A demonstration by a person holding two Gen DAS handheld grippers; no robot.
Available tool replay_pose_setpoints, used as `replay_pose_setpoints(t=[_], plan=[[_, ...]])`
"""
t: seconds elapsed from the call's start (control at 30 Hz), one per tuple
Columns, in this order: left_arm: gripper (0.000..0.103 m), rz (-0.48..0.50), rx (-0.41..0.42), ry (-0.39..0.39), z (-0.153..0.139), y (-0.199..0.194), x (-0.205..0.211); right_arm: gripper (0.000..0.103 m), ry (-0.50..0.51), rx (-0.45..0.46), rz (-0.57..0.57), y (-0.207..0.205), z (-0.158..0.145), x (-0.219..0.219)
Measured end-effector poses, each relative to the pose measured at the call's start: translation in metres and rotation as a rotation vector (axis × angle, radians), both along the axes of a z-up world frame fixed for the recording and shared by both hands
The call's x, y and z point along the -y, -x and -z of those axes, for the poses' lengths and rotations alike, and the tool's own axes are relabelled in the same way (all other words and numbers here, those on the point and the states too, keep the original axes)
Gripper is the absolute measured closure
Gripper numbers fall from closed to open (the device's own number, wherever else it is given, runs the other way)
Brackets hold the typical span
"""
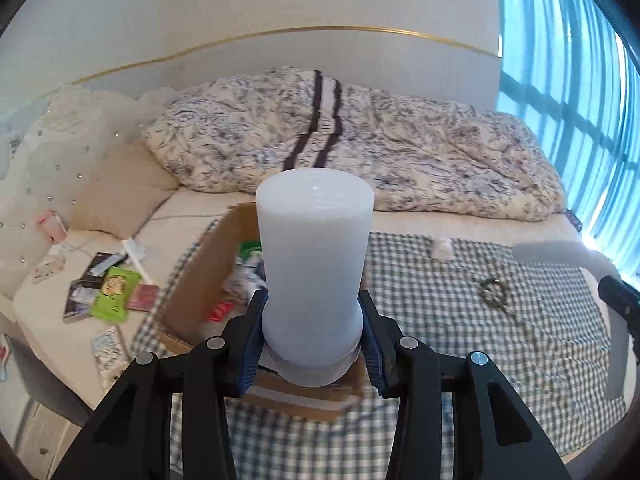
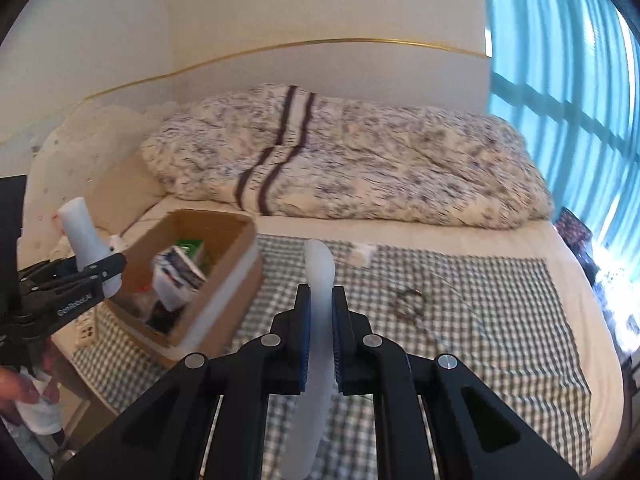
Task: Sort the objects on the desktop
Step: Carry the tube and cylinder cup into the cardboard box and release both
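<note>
Clamped upright in the left gripper (image 1: 314,344), a white plastic bottle (image 1: 314,264) above the cardboard box (image 2: 224,292) just beyond, nearer it than the right gripper (image 2: 320,332), pinched on a curved white plastic piece (image 2: 318,320) over the checked cloth (image 2: 480,320).

Your right gripper (image 2: 320,332) is clamped on a thin white curved piece (image 2: 319,280) above the checked cloth (image 2: 500,320). At left, your left gripper (image 2: 100,268) grips a white bottle (image 2: 86,236) beside the open cardboard box (image 2: 224,280).
</note>
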State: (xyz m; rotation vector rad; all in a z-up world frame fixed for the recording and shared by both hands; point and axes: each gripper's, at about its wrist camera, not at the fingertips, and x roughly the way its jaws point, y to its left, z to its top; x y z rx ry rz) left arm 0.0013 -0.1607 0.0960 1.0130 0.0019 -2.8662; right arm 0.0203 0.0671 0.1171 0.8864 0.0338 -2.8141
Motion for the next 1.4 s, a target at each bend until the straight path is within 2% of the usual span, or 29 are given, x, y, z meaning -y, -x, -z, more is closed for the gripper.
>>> replay_pose_setpoints(t=[0.13,0.3,0.47,0.63,0.8,0.87,0.9,0.93,1.0,1.03,1.07,1.2,1.33,1.4], plan=[[0.059,-0.017,0.012,0.003,0.006,0.01,0.026,0.094,-0.003,0.003,-0.054,0.012,-0.001,0.038],[0.059,-0.038,0.03,-0.029,0.025,0.03,0.057,0.093,-0.013,0.013,-0.112,0.032,0.007,0.085],[0.059,-0.048,0.063,-0.072,0.049,0.052,0.082,0.093,-0.012,0.061,-0.145,0.053,0.028,0.123],[0.059,-0.028,0.102,-0.033,0.072,0.074,0.093,0.093,0.002,0.1,-0.178,0.076,0.053,0.155],[0.059,-0.022,0.108,-0.06,0.082,0.091,0.103,0.093,0.031,0.144,-0.206,0.104,0.075,0.18],[0.056,0.002,0.116,-0.072,0.085,0.098,0.102,0.091,0.063,0.173,-0.222,0.117,0.08,0.186],[0.044,0.013,0.12,-0.081,0.086,0.1,0.101,0.09,0.077,0.181,-0.224,0.122,0.081,0.187],[0.024,0.025,0.12,-0.095,0.085,0.102,0.101,0.086,0.081,0.178,-0.221,0.125,0.081,0.187],[0.001,-0.006,0.112,-0.072,0.084,0.102,0.102,0.055,0.081,0.139,-0.206,0.131,0.075,0.185],[0.0,-0.004,0.098,-0.064,0.081,0.1,0.102,0.032,0.093,0.098,-0.211,0.13,0.07,0.182],[0.0,-0.001,0.094,-0.056,0.08,0.099,0.101,0.028,0.104,0.066,-0.217,0.129,0.065,0.179],[0.0,-0.041,0.091,-0.007,0.072,0.088,0.098,0.028,0.111,-0.003,-0.237,0.125,0.045,0.156],[0.0,-0.076,0.08,-0.02,0.06,0.073,0.085,0.028,0.156,-0.001,-0.241,0.123,0.04,0.113],[0.0,-0.096,0.067,-0.032,0.054,0.067,0.073,0.028,0.161,0.015,-0.228,0.12,0.041,0.077]])
